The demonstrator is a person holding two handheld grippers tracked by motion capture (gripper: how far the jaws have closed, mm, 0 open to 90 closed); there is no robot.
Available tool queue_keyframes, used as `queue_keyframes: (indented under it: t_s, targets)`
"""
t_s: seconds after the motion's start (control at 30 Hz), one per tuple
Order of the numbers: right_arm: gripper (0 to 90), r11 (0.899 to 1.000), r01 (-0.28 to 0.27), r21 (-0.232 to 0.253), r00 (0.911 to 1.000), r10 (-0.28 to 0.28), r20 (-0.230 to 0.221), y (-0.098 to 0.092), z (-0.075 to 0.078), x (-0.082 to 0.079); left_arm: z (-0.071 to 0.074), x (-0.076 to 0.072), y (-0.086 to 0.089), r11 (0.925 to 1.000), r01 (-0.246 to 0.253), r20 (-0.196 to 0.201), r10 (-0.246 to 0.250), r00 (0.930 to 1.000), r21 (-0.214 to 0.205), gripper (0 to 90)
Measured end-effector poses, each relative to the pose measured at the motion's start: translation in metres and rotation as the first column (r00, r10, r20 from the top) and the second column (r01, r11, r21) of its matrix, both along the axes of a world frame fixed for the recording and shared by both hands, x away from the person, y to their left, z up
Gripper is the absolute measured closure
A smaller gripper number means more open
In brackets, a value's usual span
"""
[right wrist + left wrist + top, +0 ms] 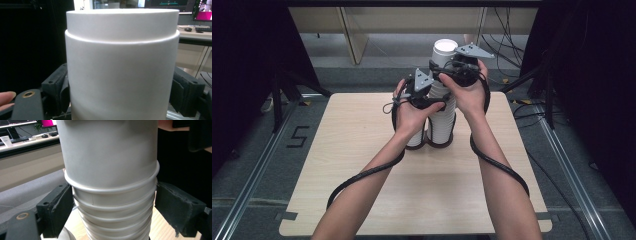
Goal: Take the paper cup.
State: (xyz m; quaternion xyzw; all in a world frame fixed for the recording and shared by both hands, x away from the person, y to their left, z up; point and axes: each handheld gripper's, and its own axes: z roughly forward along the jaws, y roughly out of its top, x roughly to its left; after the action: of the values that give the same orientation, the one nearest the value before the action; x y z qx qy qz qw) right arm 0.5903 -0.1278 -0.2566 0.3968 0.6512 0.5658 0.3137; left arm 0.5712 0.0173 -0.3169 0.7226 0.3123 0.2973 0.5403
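A tall stack of upturned white paper cups (443,107) stands at the middle of the wooden table (362,150). My left gripper (434,91) is shut on this stack partway up; in the left gripper view its pads (58,207) press on the ribbed rims of the stack (112,220) from both sides. My right gripper (446,64) is shut on the top cup (444,50), higher up. In the right gripper view the top cup (120,65) sits between the gripper's pads (185,90). A shorter stack of cups (416,141) stands to the left, partly hidden by the left hand.
Black cables (362,176) trail from both grippers across the table toward its near edge. Bare tabletop lies left, right and in front of the stacks. Dark curtains flank the table, and floor rails (257,165) run along both sides.
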Motion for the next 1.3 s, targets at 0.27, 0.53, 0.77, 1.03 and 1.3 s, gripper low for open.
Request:
queue_keyframes:
  t_s: [0.27, 0.53, 0.77, 1.03, 1.3]
  targets:
    - [18.7, 1.0, 0.002, 0.0, 0.9997, -0.002, 0.026, -0.001, 0.006, -0.001, 0.0, 0.0, 0.0, 1.0, 0.001, -0.001, -0.001, 1.0, 0.001, 15.2]
    - [18.9, 1.0, 0.001, 0.026, 0.9986, -0.002, 0.052, -0.002, 0.014, -0.004, 0.0, 0.0, 0.0, 1.0, -0.002, -0.001, 0.002, 1.0, 0.008, 15.2]
    - [19.1, 0.999, 0.002, 0.045, 0.9977, -0.005, 0.068, -0.002, 0.021, -0.006, 0.0, 0.0, 0.0, 0.9999, -0.001, 0.001, 0.001, 1.0, 0.011, 15.2]
    - [19.2, 0.998, 0.003, 0.056, 0.995, -0.009, 0.099, -0.003, 0.03, -0.009, 0.0, 0.0, 0.0, 1.0, -0.004, -0.004, 0.004, 1.0, 0.009, 15.1]
    - [19.2, 0.997, 0.003, 0.079, 0.9926, -0.012, 0.121, -0.006, 0.039, -0.011, 0.0, 0.0, 0.0, 0.9999, -0.005, -0.004, 0.005, 1.0, 0.01, 15.1]
